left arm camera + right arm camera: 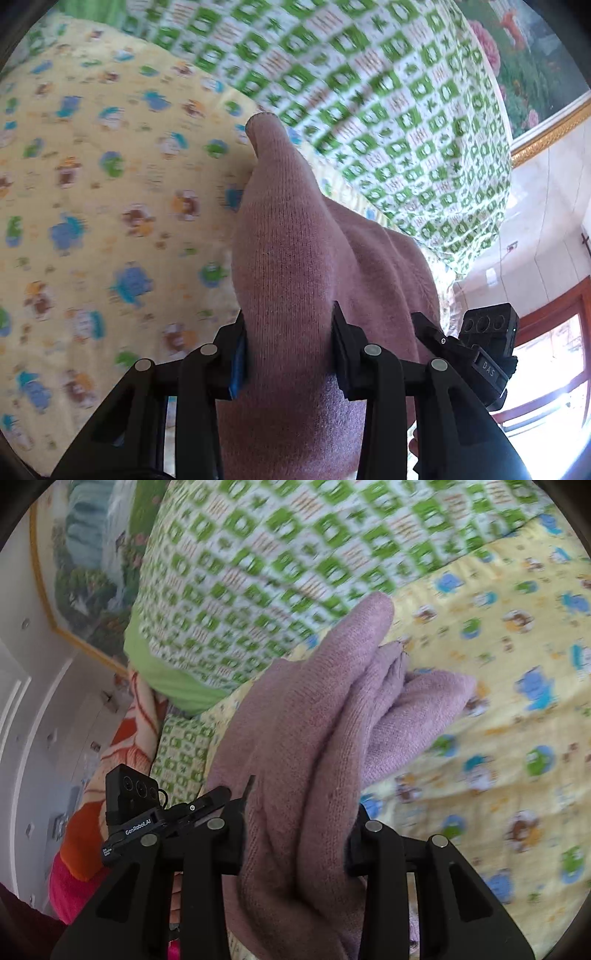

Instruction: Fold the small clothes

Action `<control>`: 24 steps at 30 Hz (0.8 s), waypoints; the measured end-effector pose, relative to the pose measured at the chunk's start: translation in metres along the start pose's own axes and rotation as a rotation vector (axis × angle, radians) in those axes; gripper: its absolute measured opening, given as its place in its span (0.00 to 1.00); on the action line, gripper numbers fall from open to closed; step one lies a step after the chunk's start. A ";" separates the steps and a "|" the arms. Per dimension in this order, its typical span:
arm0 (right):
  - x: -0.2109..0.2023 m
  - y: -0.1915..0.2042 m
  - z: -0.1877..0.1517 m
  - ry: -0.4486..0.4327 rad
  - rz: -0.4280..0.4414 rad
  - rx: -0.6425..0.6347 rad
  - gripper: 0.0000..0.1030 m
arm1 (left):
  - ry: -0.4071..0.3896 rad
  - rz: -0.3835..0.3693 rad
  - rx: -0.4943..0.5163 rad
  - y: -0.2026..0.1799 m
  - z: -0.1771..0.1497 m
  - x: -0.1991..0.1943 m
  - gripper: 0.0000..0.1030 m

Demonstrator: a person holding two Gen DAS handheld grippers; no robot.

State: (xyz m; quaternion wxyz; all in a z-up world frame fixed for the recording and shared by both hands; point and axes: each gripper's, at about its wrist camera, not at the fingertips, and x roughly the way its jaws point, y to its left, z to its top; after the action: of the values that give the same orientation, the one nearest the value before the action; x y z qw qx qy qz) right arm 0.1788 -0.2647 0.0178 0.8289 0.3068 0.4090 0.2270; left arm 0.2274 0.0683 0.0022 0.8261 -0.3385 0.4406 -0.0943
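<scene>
A dusty pink knitted garment is bunched between the fingers of my left gripper, which is shut on it and holds it above a yellow cartoon-print sheet. The same pink garment runs through my right gripper, which is shut on a thick fold of it. A loose part of the garment lies on the yellow sheet beyond the right gripper.
A green and white checked quilt is piled behind the garment, and it also shows in the right wrist view. A framed landscape painting hangs on the wall. An orange patterned cloth lies at the bed's edge. A red-framed window is at right.
</scene>
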 end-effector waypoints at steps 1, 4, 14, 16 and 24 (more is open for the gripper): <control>0.008 0.004 -0.005 0.012 0.009 0.000 0.36 | -0.004 0.012 -0.007 0.009 -0.002 -0.010 0.36; 0.034 0.015 -0.021 0.057 0.039 0.005 0.36 | -0.018 0.044 -0.039 0.032 -0.012 -0.031 0.36; 0.081 0.030 -0.062 0.196 0.021 -0.023 0.36 | -0.004 0.111 -0.080 0.086 -0.044 -0.056 0.36; 0.085 0.024 -0.064 0.214 -0.005 -0.011 0.36 | 0.005 0.118 -0.077 0.087 -0.046 -0.050 0.36; 0.092 0.006 -0.068 0.253 -0.073 0.036 0.45 | 0.047 0.113 -0.076 0.096 -0.043 -0.038 0.43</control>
State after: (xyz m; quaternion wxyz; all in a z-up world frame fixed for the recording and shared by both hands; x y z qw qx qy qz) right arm 0.1743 -0.1814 -0.0601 0.7729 0.2753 0.5250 0.2262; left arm 0.1571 0.1379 -0.0506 0.8059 -0.3419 0.4817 -0.0385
